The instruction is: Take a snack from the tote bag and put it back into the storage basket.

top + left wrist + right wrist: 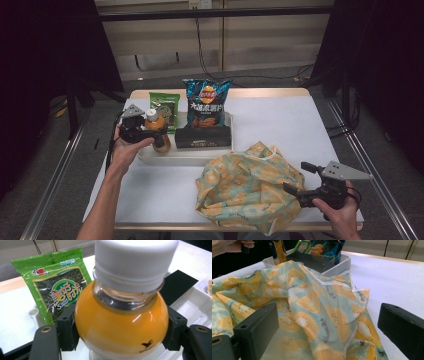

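Gripping orange bottle [121, 322]: left claw [121, 335] (seaweed pack [60, 282] reads "Sheen Hoase"); right claw [324, 332] agape beside fruit-print bag [312, 305].

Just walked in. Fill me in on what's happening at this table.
A person works at the table with a gripper in each hand. The left gripper is shut on an orange juice bottle with a white cap, at the left end of a white tray that also holds a green seaweed packet, a blue chip bag and a black box. The right gripper is open, its jaws facing a crumpled fruit-print cloth bag near the front edge.
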`<state>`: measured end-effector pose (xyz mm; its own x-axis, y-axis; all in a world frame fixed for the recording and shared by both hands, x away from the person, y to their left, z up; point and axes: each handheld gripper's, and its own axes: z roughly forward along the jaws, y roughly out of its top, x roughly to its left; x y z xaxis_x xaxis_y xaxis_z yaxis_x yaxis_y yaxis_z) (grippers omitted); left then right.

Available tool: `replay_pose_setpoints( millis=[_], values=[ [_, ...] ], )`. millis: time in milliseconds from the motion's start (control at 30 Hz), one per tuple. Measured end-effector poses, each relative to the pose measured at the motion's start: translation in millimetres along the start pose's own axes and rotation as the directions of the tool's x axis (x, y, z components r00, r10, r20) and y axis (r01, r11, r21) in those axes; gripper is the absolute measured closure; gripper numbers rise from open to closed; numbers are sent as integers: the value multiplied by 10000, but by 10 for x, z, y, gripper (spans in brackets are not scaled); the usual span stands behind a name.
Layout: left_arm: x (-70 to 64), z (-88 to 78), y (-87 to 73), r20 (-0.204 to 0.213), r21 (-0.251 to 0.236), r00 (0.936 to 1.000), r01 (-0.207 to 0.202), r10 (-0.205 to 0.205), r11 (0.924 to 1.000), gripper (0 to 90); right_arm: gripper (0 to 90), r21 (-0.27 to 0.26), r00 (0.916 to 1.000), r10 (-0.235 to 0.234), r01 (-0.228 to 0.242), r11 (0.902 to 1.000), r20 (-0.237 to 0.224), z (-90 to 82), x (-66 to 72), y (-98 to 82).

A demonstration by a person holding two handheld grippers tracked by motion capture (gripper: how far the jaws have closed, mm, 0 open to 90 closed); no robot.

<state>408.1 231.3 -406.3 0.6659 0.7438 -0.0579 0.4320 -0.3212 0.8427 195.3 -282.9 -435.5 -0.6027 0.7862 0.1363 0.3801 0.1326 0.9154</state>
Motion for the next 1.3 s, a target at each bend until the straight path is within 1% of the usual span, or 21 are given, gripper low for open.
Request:
replay_pose_setpoints(
  millis=[67, 100, 200, 300, 333, 467, 600, 633, 667, 733, 833, 900, 933, 1033, 1067, 1100, 1167, 1233, 1267, 1300],
  values=[
    [4, 19, -4, -40, 54, 10000, -29, 29, 10000, 307, 32, 0, 10000, -13, 13, 10000, 0, -1, -2, -1],
    [8, 30, -9, -49, 24, 10000, 66, -66, 10000, 307, 31, 8, 10000, -19, 19, 10000, 46, -1, -2, -1],
    [28, 50, -22, -74, 95, 9999, 113, -112, 9999, 307, 31, -10, 10000, -29, 29, 10000, 46, 0, -7, 0],
    [24, 74, -33, -270, 126, 9993, 276, -272, 9995, 307, 32, 0, 10000, -30, 30, 10000, 60, -1, -6, -1],
    [24, 79, -35, -219, 248, 9997, 131, -126, 9996, 306, 32, 5, 10000, -28, 28, 10000, 36, -1, -7, -1],
    [32, 94, -52, -205, 65, 9993, 326, -325, 9994, 306, 35, 33, 10000, -38, 38, 10000, 79, -1, -5, -1],
    [21, 93, -80, -262, -85, 9989, 384, -386, 9992, 304, 35, 39, 10000, -30, 29, 10000, 85, 0, -1, -2],
    [16, 90, -83, -300, -89, 9986, 429, -431, 9990, 303, 35, 34, 9999, -40, 40, 10000, 92, 1, -5, -2],
    [17, 89, -83, -290, -67, 9988, 391, -393, 9992, 303, 35, -15, 9999, 61, -61, 10000, 119, 5, -5, 0],
    [12, 88, -81, -324, -23, 9988, 355, -355, 9994, 302, 35, 36, 10000, 3, -4, 10000, 74, 12, -10, 1],
    [14, 92, -83, -254, -13, 9990, 362, -362, 9993, 298, 36, 50, 10000, -12, 12, 10000, 45, 10, 0, 2],
    [16, 97, -88, -140, 47, 9992, 379, -378, 9993, 294, 36, -8, 9999, 76, -76, 10000, 101, 7, -4, 3],
    [15, 103, -91, -101, 102, 9992, 376, -375, 9992, 284, 36, 4, 10000, -7, 7, 10000, 71, 3, -13, 2],
    [5, 127, -109, -56, 129, 9988, 493, -493, 9987, 233, 36, -16, 9999, 54, -54, 10000, 104, -2, -13, 2],
    [12, 129, -113, -13, 103, 9986, 534, -534, 9985, 225, 36, -8, 10000, 7, -7, 10000, 90, -3, -13, 3],
    [18, 127, -117, -78, 39, 9981, 610, -610, 9981, 208, 36, -28, 9999, 20, -20, 10000, 99, -1, -10, 4],
    [33, 117, -132, 46, -45, 9976, 686, -686, 9976, 193, 36, -29, 10000, 18, -17, 10000, 84, -2, -8, 4],
    [47, 101, -139, 95, 17, 9975, 703, -703, 9975, 145, 36, -33, 10000, 24, -24, 10000, 90, -3, -10, 3],
    [51, 82, -141, 195, -77, 9973, 711, -709, 9974, 132, 36, -10, 10000, 3, -3, 10000, 73, -4, -14, 2],
    [49, 72, -141, 170, -162, 9970, 759, -756, 9970, 111, 35, -31, 10000, 16, -16, 10000, 71, -3, -15, 3]
  ],
)
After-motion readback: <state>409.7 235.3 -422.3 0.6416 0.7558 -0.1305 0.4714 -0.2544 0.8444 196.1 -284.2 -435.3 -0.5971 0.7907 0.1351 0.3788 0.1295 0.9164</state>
